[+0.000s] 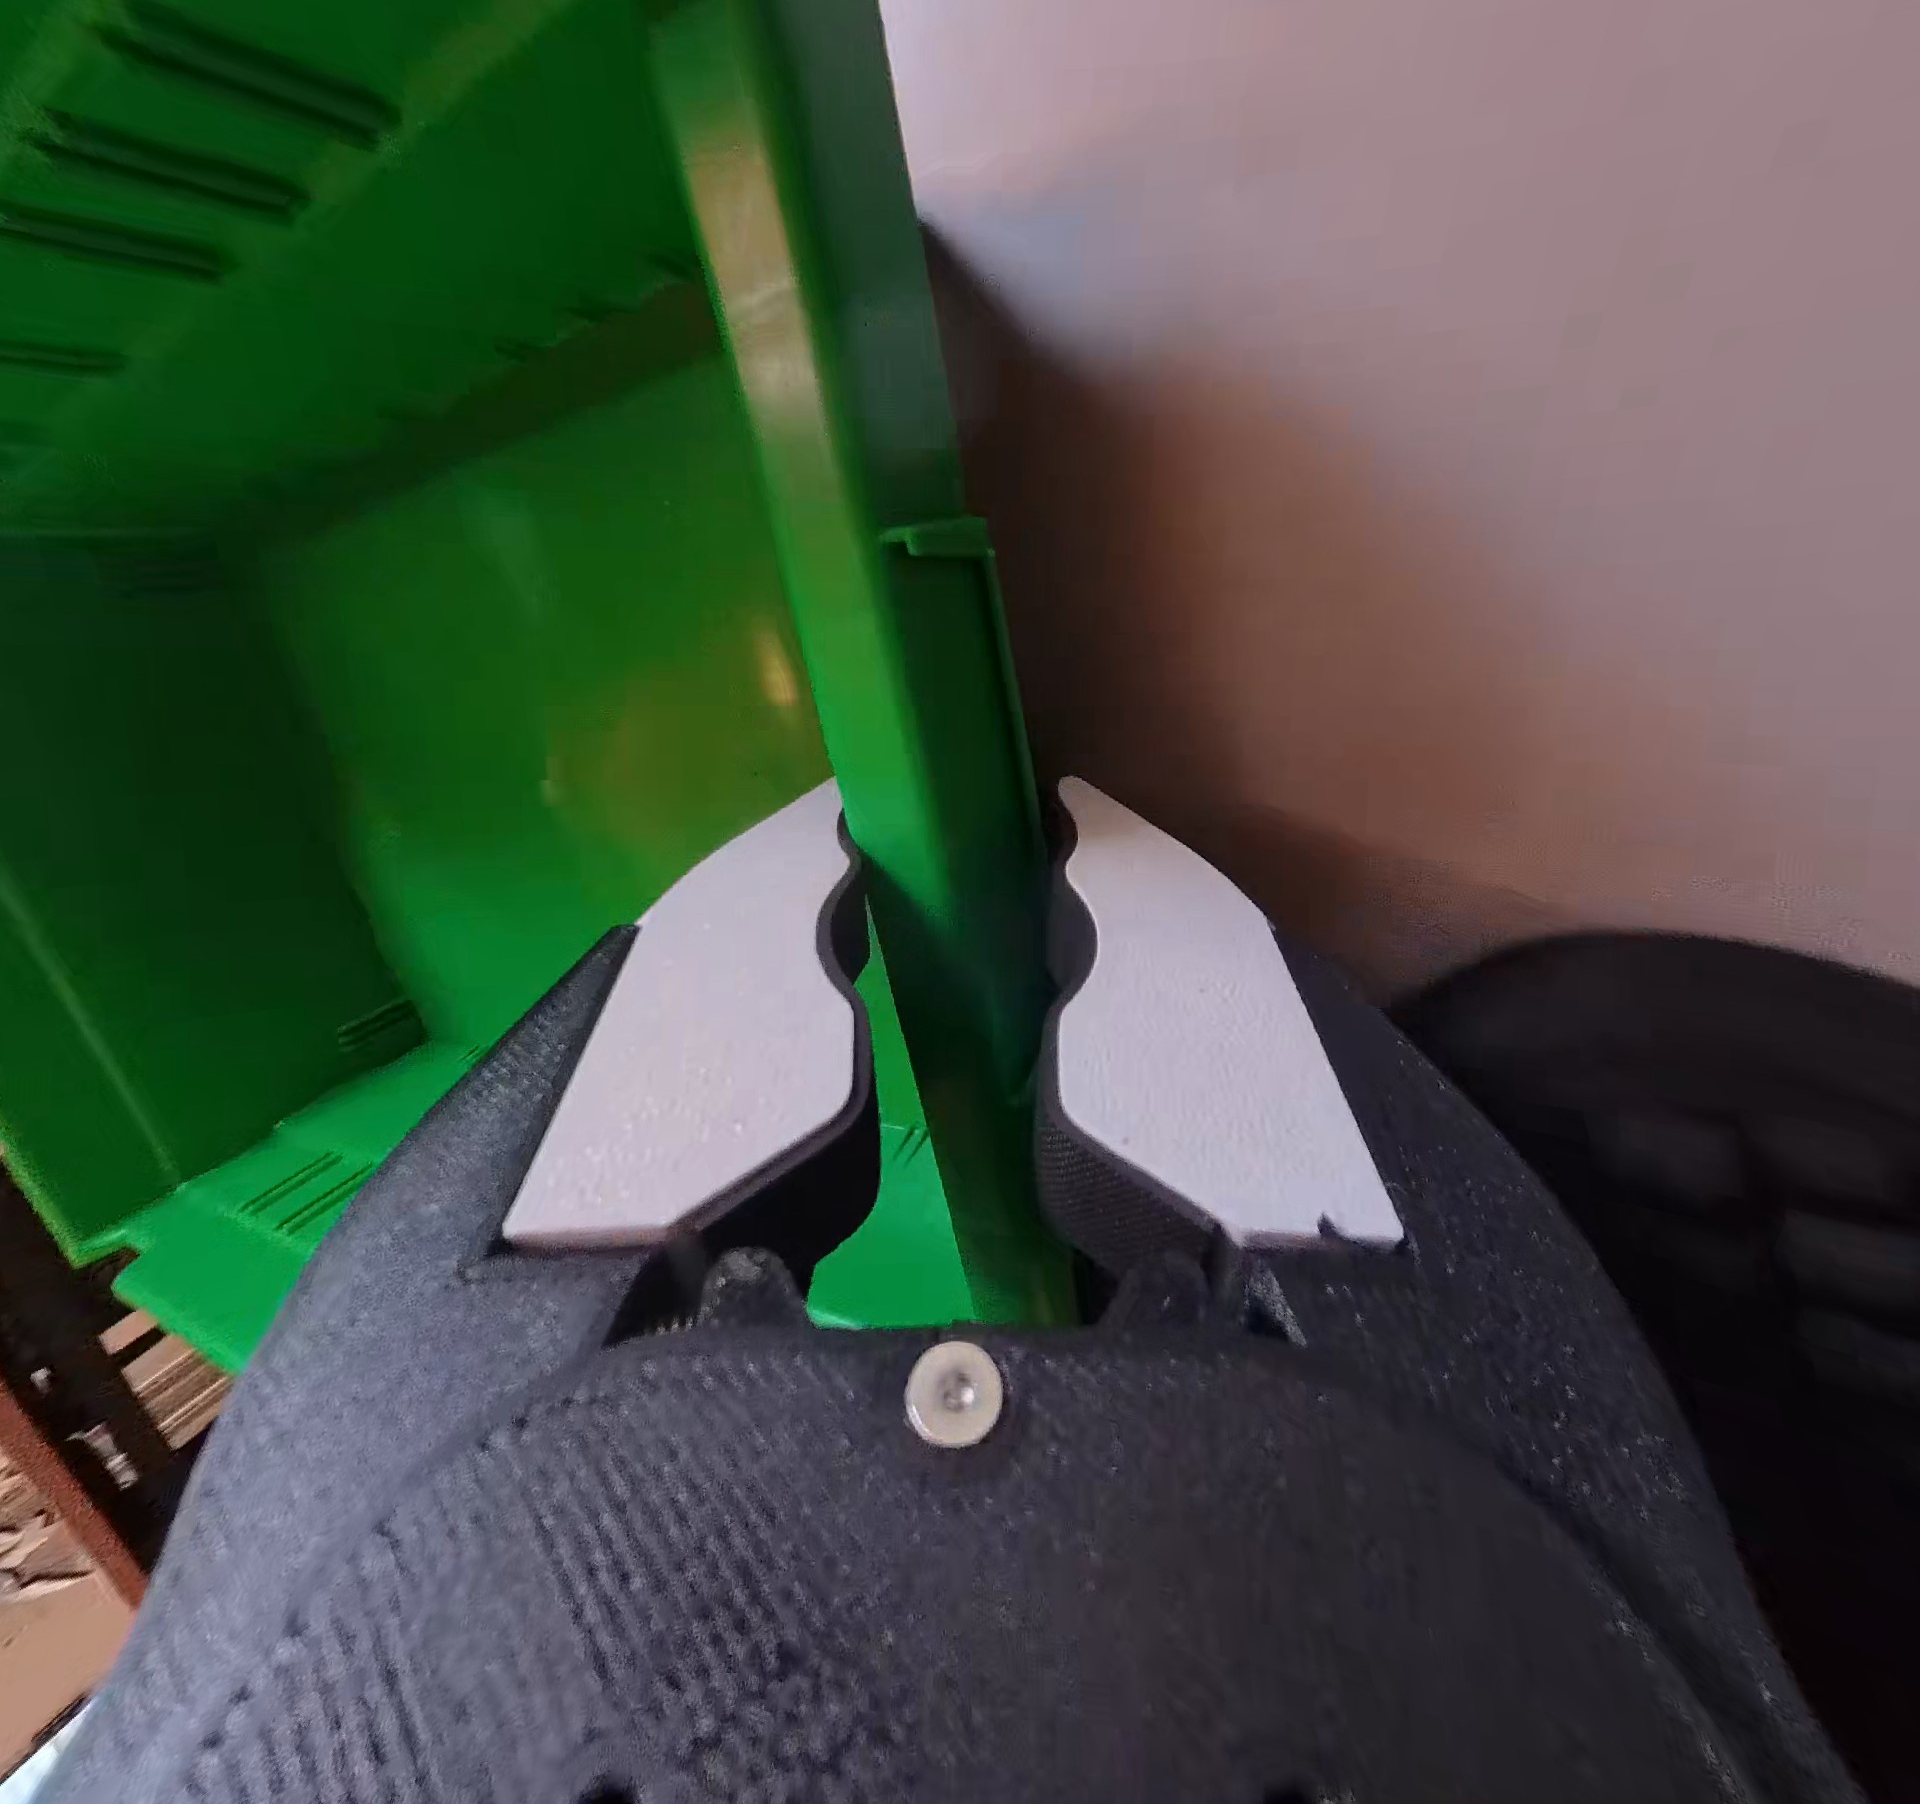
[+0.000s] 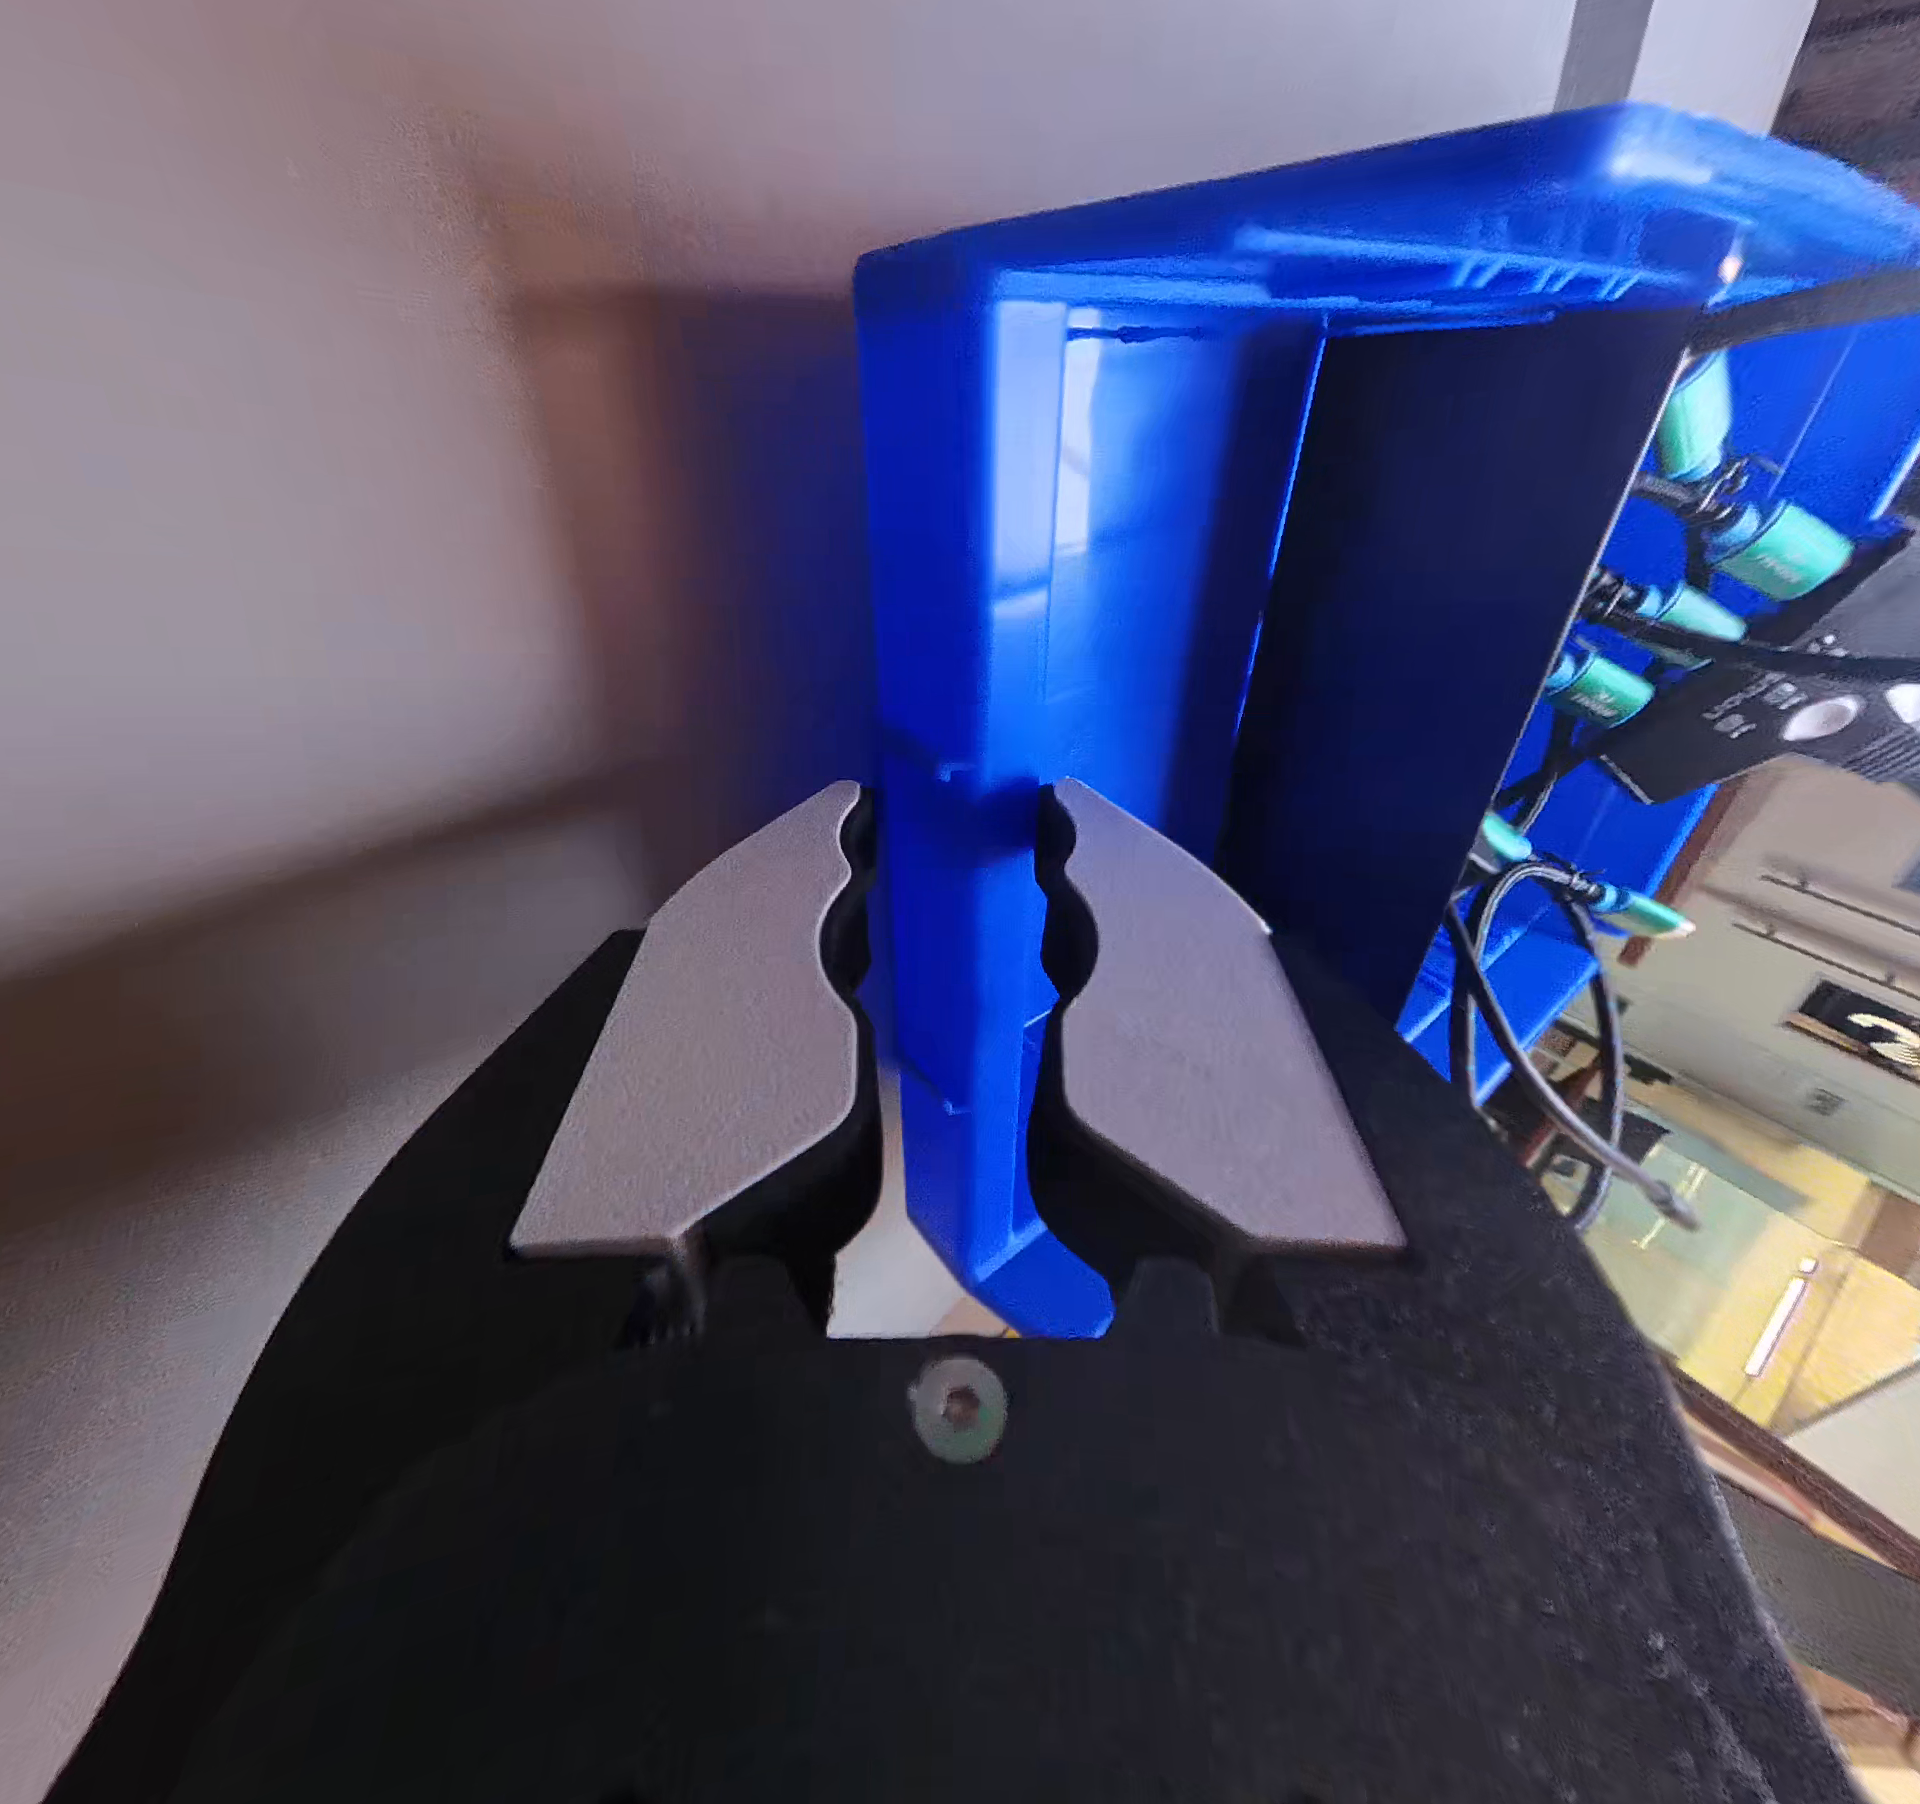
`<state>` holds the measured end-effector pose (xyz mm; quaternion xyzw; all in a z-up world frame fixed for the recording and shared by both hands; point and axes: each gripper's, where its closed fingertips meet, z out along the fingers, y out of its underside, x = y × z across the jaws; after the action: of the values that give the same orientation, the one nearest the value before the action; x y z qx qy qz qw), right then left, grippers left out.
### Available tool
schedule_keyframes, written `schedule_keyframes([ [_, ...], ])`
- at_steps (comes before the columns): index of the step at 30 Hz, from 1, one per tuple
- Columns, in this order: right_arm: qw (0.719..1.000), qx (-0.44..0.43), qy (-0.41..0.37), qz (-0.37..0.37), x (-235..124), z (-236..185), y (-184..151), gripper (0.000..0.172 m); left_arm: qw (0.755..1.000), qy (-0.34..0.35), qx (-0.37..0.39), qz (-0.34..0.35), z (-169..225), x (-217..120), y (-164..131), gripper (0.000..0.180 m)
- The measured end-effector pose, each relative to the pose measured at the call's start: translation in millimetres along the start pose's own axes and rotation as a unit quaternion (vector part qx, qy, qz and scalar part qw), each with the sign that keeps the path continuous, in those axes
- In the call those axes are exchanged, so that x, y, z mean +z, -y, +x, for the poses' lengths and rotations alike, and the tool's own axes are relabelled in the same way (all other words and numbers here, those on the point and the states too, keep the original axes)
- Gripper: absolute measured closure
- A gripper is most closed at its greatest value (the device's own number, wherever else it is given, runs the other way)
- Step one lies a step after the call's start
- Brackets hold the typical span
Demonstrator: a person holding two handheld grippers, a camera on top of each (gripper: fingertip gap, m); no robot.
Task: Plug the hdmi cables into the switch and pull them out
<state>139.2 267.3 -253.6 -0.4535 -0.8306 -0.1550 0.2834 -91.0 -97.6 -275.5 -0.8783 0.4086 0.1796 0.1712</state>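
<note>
Nearest the left camera, the left gripper point(image 1: 951, 907) is clamped on the rim of a green bin point(image 1: 416, 507), both pads pressed against that wall edge. The rim runs lengthwise straight away from the gripper and up the view, with the bin's open inside and slotted wall lying to the left; a pale wall point(image 1: 1455, 300) is behind.

Likewise, the right gripper point(image 2: 956, 907) is clamped on the rim of a blue bin point(image 2: 1091, 528), whose edge also points away along the fingers. Teal-capped parts point(image 2: 1782, 539) with black cables point(image 2: 1496, 1027) show inside it at right.
</note>
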Motion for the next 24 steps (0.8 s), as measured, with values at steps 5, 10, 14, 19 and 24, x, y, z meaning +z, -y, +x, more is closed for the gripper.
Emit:
schedule_keyframes([
  [5,0.999,-0.023,0.010,0.047,-15.8,-20.2,31.3,0.142,0.987,0.087,-0.084,0.103,-25.5,-23.2,46.7,0.148],
  [10,0.993,-0.059,0.002,0.105,-54.9,-70.2,73.9,0.141,0.943,0.089,-0.156,0.279,0.3,-86.6,102.8,0.148],
  [14,0.982,-0.096,0.004,0.164,-84.0,-107.1,113.3,0.141,0.908,0.025,-0.220,0.356,22.3,-92.8,140.1,0.147],
  [19,0.970,-0.139,-0.030,0.195,-100.1,-122.1,133.4,0.139,0.887,-0.007,-0.291,0.358,6.8,-63.5,170.9,0.136],
  [24,0.940,0.064,-0.064,0.328,-161.3,-105.7,124.5,0.127,0.886,0.005,-0.321,0.334,-14.6,-44.7,182.9,0.133],
])
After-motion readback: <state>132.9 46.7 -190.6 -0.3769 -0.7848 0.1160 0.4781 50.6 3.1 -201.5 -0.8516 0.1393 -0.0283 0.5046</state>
